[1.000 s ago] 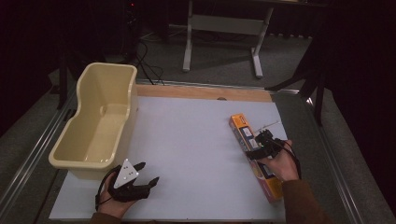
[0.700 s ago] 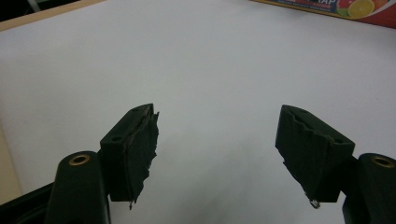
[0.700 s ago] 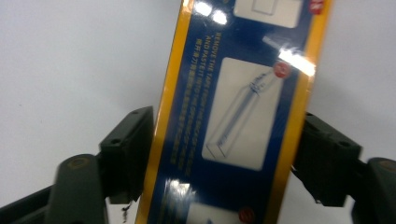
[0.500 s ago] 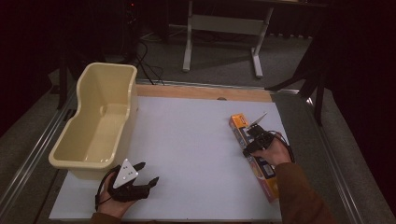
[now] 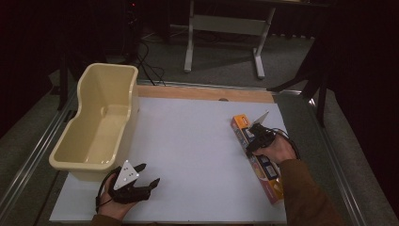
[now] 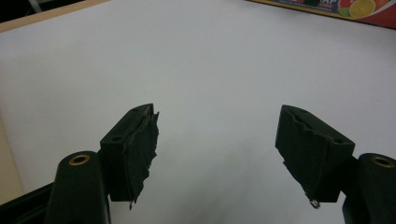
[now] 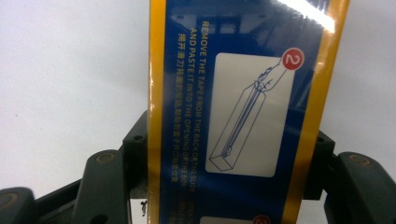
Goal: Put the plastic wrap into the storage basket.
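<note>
The long box point(image 5: 256, 157) lies flat along the right edge of the table point(image 5: 197, 141), its far end short of the wooden strip at the table's back edge, its near end close to the front right corner. My right gripper point(image 5: 256, 137) has just been closing and now clamps the box across its width near the far end, one jaw pressed to each long side. Looking along those jaws I read white capitals on its blue, yellow-edged face point(image 7: 243, 93): "REMOVE THE TAPE FROM THE BACK OF THE SLIDE AND PASTE IT INTO THE OPENING OF THE BOX", beside a red circled 2 and a drawing of a box. Bare white surface stretches left of it to the cream tub point(image 5: 96, 127) on the left edge. My left gripper point(image 5: 141, 181) rests near the front left corner, just beside the tub, jaws wide apart, holding nothing.
</note>
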